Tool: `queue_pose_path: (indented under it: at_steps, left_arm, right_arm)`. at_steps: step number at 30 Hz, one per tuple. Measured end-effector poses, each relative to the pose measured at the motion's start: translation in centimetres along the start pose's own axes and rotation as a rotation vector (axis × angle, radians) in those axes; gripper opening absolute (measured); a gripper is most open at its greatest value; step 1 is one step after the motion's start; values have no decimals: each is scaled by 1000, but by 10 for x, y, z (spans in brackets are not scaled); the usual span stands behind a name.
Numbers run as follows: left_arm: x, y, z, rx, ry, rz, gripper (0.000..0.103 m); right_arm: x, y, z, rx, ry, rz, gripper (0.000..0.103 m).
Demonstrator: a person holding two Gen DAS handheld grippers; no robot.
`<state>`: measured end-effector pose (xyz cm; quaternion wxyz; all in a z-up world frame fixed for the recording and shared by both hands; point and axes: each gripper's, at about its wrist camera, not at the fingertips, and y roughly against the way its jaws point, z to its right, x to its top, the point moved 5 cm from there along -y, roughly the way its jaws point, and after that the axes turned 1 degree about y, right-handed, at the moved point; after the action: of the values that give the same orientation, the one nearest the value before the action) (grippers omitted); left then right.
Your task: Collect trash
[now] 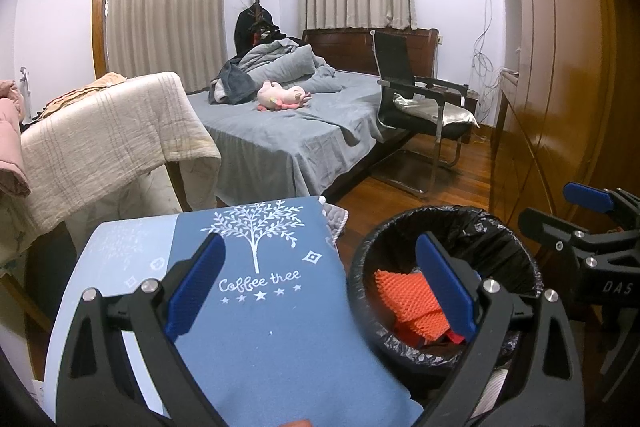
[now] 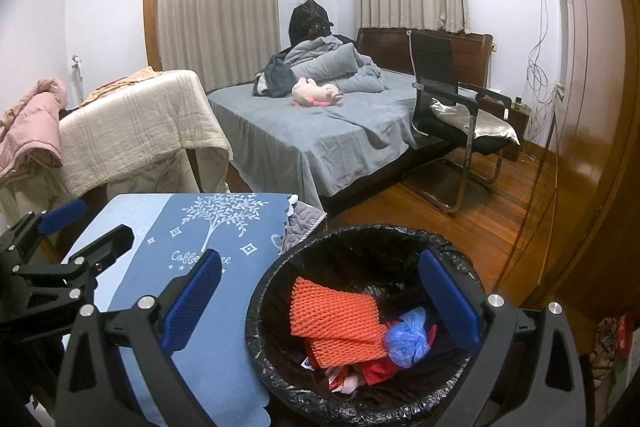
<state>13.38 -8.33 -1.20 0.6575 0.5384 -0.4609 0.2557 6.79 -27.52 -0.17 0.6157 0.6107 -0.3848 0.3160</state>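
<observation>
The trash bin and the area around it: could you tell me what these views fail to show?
- Trash bin bottom: both views, buried under the orange foam net and blue wad.
- Small wrappers: right wrist, too small to identify.
- Tabletop near edge: left wrist, cut off by the frame and the left gripper.

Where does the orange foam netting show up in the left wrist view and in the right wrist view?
Left wrist: orange foam netting lower right, inside the bin, partly behind a finger.
Right wrist: netting lower centre, in the bin.
Shared landmark: pink plush toy on the bed.
</observation>
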Motion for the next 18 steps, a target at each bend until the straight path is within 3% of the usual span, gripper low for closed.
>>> queue_pose_path:
  at_steps: [18]
  left_arm:
    - [-2, 0, -5, 0, 0, -3, 93]
  right_arm:
    - [1, 0, 0, 0, 0, 0, 97]
